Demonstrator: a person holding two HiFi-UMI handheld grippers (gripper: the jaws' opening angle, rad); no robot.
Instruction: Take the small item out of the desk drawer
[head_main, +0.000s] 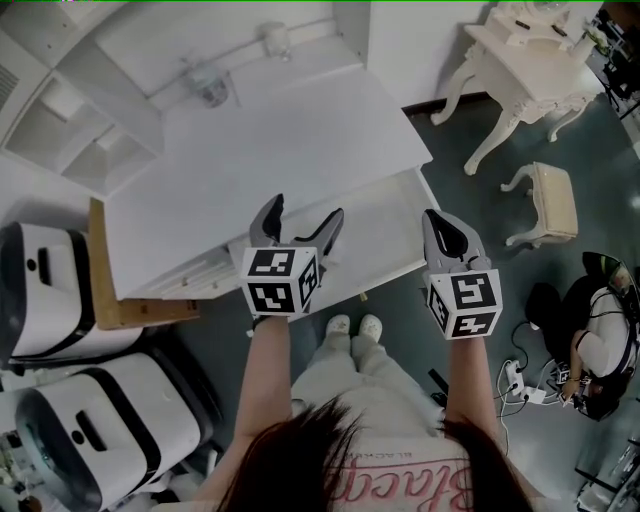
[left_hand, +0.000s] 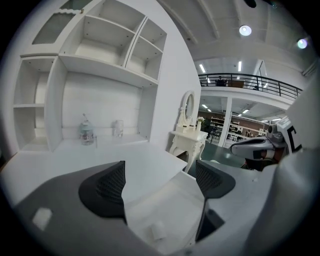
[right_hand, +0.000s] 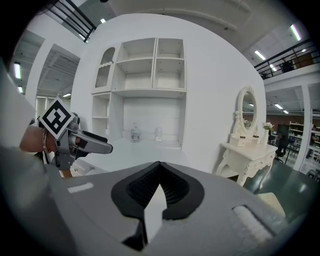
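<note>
In front of the person, the white surface has its drawer pulled out, so the opening step looks done. The left tool hangs over the drawer with its jaws wide apart and nothing between them. In the left gripper view the item, small, pale and blocky, lies on the drawer floor below the open jaws, near the front and clear of both. The head view does not show it clearly. The right tool is held off to the right, near the drawer's right edge. Its jaws are pressed together on nothing, and the right gripper view shows them meeting at their tips.

Judging from this, the task is about midway. The drawer is open and the item is in sight, but it is not yet gripped or lifted. What is left is to lower the left tool, set its jaws either side of the item, close on it and lift it out of the drawer. The item is small and lies low, so the jaws will likely have to reach almost to the drawer floor.
</note>
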